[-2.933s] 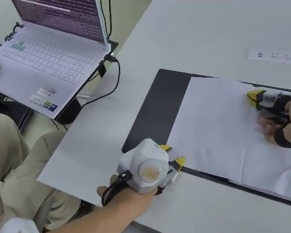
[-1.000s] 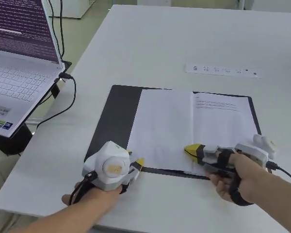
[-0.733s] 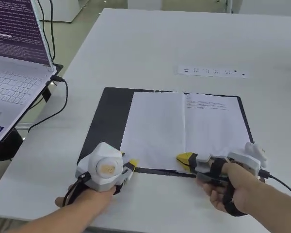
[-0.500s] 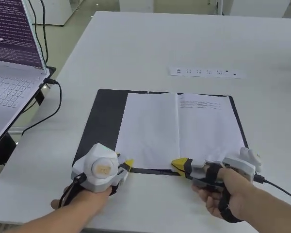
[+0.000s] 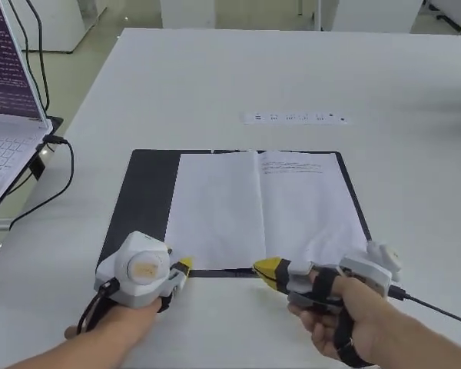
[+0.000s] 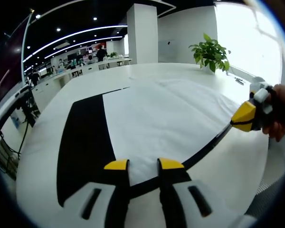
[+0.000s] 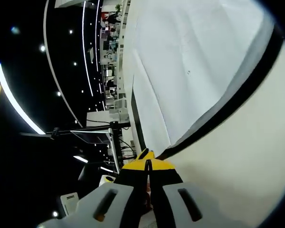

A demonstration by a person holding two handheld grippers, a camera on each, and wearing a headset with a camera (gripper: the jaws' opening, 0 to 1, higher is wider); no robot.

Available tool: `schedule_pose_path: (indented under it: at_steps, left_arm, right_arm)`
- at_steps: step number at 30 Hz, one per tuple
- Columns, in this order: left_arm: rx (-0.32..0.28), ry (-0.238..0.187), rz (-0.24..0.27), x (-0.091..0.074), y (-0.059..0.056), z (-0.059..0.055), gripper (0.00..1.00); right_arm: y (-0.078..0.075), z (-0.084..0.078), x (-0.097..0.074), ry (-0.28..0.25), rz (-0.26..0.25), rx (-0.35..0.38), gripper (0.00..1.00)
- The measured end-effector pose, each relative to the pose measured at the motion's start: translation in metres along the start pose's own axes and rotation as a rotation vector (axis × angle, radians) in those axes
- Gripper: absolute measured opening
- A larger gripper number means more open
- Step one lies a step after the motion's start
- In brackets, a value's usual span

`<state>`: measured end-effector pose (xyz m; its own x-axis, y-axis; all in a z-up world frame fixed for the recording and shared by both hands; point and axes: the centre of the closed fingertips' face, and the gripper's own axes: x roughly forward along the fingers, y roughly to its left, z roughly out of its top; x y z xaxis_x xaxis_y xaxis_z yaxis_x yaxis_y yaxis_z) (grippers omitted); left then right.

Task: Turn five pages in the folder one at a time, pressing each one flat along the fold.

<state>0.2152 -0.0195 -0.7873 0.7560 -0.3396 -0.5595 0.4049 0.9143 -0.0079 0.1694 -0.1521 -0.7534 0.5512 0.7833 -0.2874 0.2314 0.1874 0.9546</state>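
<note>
Folder [image 5: 146, 200] lies open on bench [image 5: 215, 77], fold [image 5: 259, 207] running 12–6. Right gripper [image 5: 263, 268] is nearer, at the fold's 6 o'clock end, jaws closed, empty. Left gripper [image 5: 180, 267] slightly open, empty, at 7 o'clock edge.

The folder [image 5: 142, 200] is laid on the bench [image 5: 215, 69], a power strip [image 5: 292, 118] at 12 o'clock, seemingly a laptop [image 5: 4, 115] at 9.

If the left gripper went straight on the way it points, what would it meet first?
Most likely the folder's near edge, right ahead of the left gripper, then the white left page. Its height is unclear, so it may ride straight onto the page.
</note>
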Motion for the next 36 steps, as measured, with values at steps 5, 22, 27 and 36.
schedule_pose_path:
  at_steps: [5,22,27,36]
  left_arm:
    - [-0.015,0.063,0.016,-0.008,0.001,-0.002,0.34]
    - [-0.156,-0.094,-0.035,-0.082,-0.017,0.054,0.56]
    - [-0.168,-0.059,-0.04,-0.101,-0.015,0.042,0.68]
    - [-0.042,-0.101,0.016,-0.131,0.012,0.061,0.82]
  right_arm:
    - [0.031,0.025,-0.042,-0.195,0.024,-0.102,0.0]
    - [0.068,0.054,-0.163,-0.471,-0.239,-0.752,0.39]
    - [0.073,0.058,-0.171,-0.459,-0.26,-0.864,0.55]
    - [0.068,0.063,-0.187,-0.398,-0.382,-1.131,0.71]
